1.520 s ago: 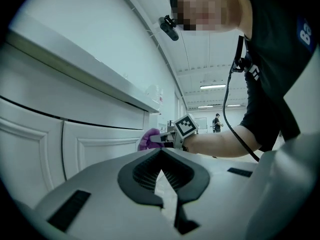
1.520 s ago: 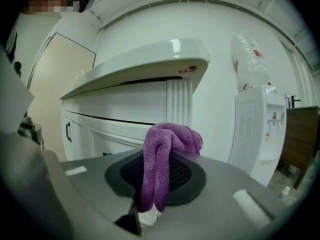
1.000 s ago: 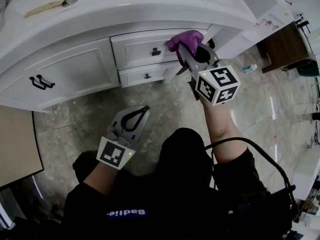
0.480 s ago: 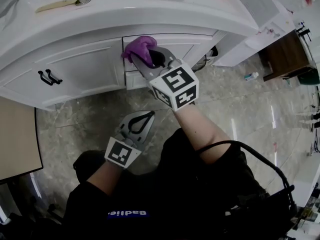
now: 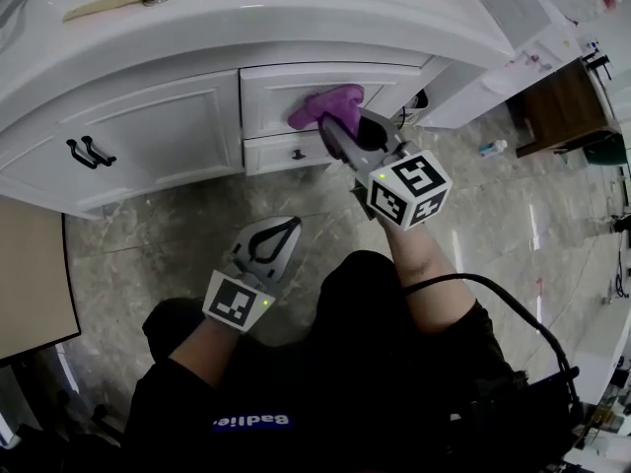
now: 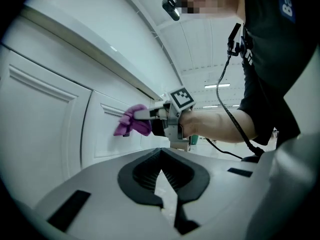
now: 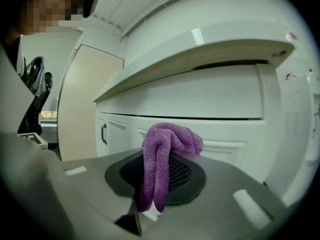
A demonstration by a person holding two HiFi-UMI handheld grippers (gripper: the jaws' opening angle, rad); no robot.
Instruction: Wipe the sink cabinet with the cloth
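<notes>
The white sink cabinet (image 5: 177,126) curves across the top of the head view. A purple cloth (image 5: 323,106) is pressed against its upper drawer front (image 5: 281,85), just above the lower drawer's knob (image 5: 296,153). My right gripper (image 5: 338,124) is shut on the cloth, which drapes down over the jaws in the right gripper view (image 7: 165,156). My left gripper (image 5: 279,233) hangs low over the floor, shut and empty, short of the cabinet. Its own view shows the cloth (image 6: 132,122) against the cabinet and the right gripper (image 6: 152,115) behind it.
Two dark handles (image 5: 83,153) sit on the cabinet door to the left. A long pale tool (image 5: 108,6) lies on the countertop. A beige panel (image 5: 30,284) stands at the left, a brown wooden unit (image 5: 562,92) at the right. A small bottle (image 5: 490,148) lies on the marble floor.
The right gripper swept the cloth left along the upper drawer front, then back right to the drawer's middle. The left gripper has barely moved.
</notes>
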